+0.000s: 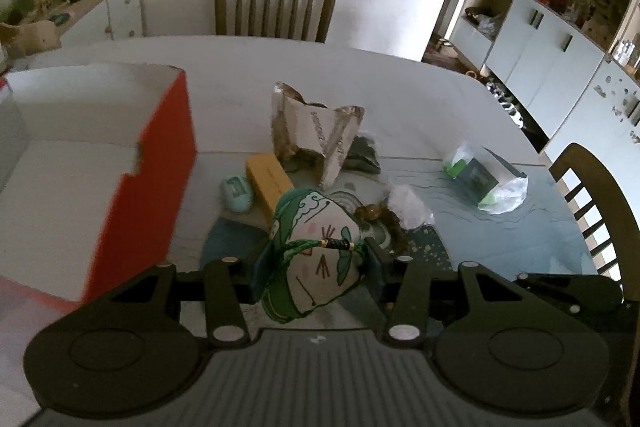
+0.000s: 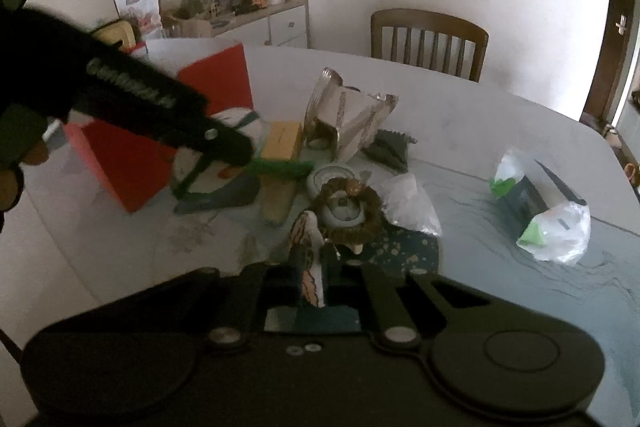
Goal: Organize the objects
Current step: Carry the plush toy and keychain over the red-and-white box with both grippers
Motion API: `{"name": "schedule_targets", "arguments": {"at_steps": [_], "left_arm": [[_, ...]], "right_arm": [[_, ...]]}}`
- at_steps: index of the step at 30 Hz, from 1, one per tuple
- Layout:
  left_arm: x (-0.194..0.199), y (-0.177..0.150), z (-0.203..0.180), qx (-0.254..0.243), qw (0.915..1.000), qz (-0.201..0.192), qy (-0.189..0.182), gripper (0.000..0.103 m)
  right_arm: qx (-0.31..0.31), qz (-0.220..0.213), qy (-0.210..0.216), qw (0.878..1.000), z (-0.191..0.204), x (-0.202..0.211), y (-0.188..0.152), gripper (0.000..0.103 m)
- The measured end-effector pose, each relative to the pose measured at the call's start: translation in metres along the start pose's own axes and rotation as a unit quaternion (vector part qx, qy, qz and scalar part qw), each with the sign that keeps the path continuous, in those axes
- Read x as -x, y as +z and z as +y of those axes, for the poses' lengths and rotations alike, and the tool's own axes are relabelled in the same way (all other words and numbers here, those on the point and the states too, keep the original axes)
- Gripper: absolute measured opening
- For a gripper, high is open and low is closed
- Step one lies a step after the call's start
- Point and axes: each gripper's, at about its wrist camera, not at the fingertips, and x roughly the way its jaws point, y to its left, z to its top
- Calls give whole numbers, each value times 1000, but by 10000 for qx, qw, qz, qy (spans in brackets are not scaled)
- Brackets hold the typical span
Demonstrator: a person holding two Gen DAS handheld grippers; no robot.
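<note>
Holding: left tongs (image 1: 310, 263) clamp a green-and-white pouch (image 1: 310, 247) across its middle, lifted off the surface (image 1: 400, 87).
Landmark: red box (image 1: 152, 155), open-topped.
Pouch position: just right of the red box, long axis running away from the left tongs.
Right tongs (image 2: 314, 279): closed on a thin flat figure (image 2: 310, 259), farther from the red box.
Judged next: left tongs carry the pouch leftward over the box.

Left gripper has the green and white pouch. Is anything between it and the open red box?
Nothing visible. The left gripper holds the pouch lifted, and the red box sits open just to its left. The yellow box and mint case lie farther back, off that path.
</note>
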Motion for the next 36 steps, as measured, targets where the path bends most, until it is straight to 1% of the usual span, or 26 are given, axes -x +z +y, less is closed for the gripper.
{"name": "schedule_targets", "arguments": {"at_steps": [6, 9, 17, 19, 24, 29, 36], "left_arm": [[28, 1, 8, -114, 9998, -137, 5, 47], [43, 5, 15, -186, 9996, -203, -55, 47], [76, 23, 45, -394, 9986, -323, -137, 47], [84, 29, 57, -425, 9983, -385, -138, 47], [95, 41, 87, -599, 9969, -517, 43, 47], [102, 50, 126, -629, 9962, -541, 261, 47], [105, 56, 180, -624, 9949, -515, 595, 47]], "right_arm": [[-275, -119, 80, 9995, -6, 22, 7, 7], [-412, -177, 119, 9989, -7, 35, 15, 7], [-466, -357, 67, 9983, 9, 59, 49, 7], [-444, -406, 63, 9982, 16, 61, 59, 7], [-461, -515, 128, 9975, 40, 59, 85, 7], [-451, -552, 183, 9973, 72, 46, 107, 7], [-264, -649, 234, 9973, 121, 24, 130, 7]]}}
